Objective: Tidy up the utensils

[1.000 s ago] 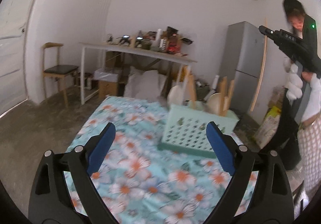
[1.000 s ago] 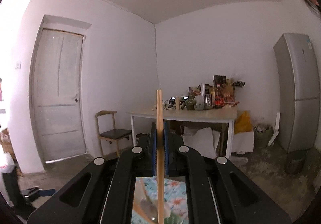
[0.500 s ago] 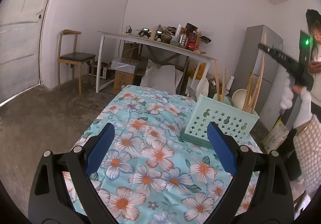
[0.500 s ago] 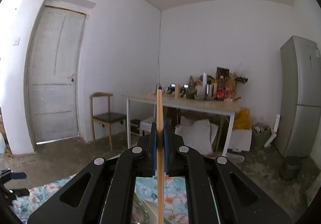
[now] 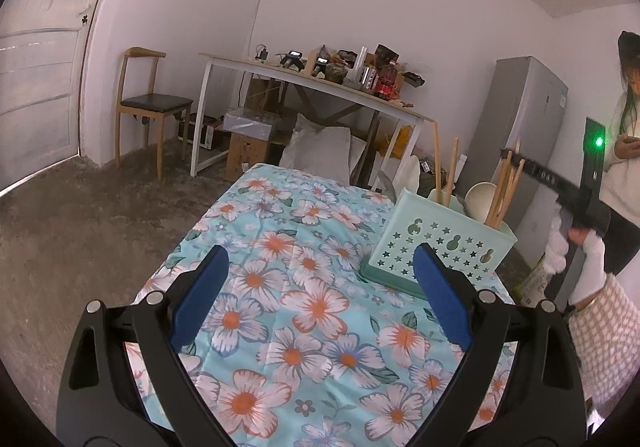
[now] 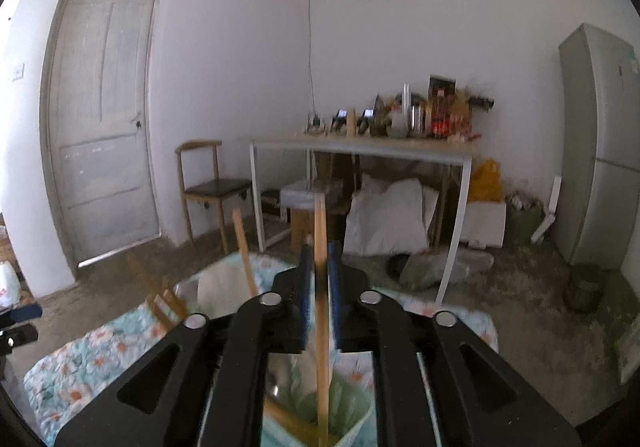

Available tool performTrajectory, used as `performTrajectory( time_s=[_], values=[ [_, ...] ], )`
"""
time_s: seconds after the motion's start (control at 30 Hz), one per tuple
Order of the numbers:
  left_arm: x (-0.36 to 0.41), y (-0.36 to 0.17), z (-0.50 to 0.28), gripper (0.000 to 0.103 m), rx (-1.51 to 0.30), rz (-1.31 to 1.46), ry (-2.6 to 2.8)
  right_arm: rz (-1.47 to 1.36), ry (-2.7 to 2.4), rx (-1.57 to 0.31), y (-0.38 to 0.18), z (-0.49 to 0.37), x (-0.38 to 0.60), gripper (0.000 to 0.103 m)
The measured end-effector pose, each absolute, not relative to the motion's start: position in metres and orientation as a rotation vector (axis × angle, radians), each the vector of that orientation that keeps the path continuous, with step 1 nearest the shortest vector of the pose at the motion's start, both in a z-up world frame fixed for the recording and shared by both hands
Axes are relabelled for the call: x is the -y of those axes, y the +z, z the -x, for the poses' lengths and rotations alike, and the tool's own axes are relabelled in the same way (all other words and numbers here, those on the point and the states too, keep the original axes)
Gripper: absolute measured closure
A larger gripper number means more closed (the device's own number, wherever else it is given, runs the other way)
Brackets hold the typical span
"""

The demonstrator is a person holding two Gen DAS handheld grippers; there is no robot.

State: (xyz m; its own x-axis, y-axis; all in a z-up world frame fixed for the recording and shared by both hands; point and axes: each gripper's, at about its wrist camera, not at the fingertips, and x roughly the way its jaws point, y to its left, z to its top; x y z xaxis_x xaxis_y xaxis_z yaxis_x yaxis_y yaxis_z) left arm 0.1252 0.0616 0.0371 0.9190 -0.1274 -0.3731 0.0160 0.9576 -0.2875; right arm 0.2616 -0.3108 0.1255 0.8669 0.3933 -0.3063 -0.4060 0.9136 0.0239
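Since half a second ago, the right tool [image 6: 319, 299] has dropped lower and tipped downward, so the flowered cloth [image 6: 100, 347] and the mint-green caddy [image 6: 352, 411] under it now fill the bottom of its view. Its blue pads [image 6: 306, 295] stand a little apart on either side of a wooden chopstick [image 6: 321, 287]. The stick runs upright between them, its lower end down inside the caddy; the picture is blurred there, so I cannot tell whether the pads actually pinch it or have just let go. Another wooden stick [image 6: 245, 251] leans up out of the caddy just to the left.

From the left wrist view, the left tool [image 5: 320, 279] hangs wide open over the worktop [image 5: 280, 287], holding nothing, its two blue pads well apart. The worktop is covered in a teal cloth with orange and white flowers. The caddy [image 5: 440, 247], punched with star and gourd shapes, stands on the far right part of the cloth, near its edge. Several chopsticks [image 5: 505, 187] stick up from its right compartment beside a pale round ladle bowl [image 5: 480, 197], and two more sticks [image 5: 450, 171] rise from further left. The right tool [image 5: 516, 159] reaches in from the right above the caddy, held by a white-gloved hand [image 5: 576, 247].

Behind stand a wooden chair [image 5: 150, 107], a cluttered white table [image 5: 312, 83], and a grey fridge [image 5: 520, 127].
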Motion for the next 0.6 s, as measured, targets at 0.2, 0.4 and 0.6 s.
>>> performTrajectory(
  time_s=[0.2,0.4,0.6],
  values=[
    [-0.054,0.039,-0.122,0.012,-0.403,0.276,-0.092,0.046,0.408,-0.337,0.122,-0.236,0.316,0.046],
    [-0.046,0.048,-0.113,0.009,-0.394,0.262,-0.086,0.001,0.362,-0.326,0.135,-0.196,0.325,0.038],
    [-0.039,0.062,-0.107,0.008,-0.410,0.213,-0.046,0.032,0.315,-0.327,0.134,-0.138,0.308,0.022]
  ],
)
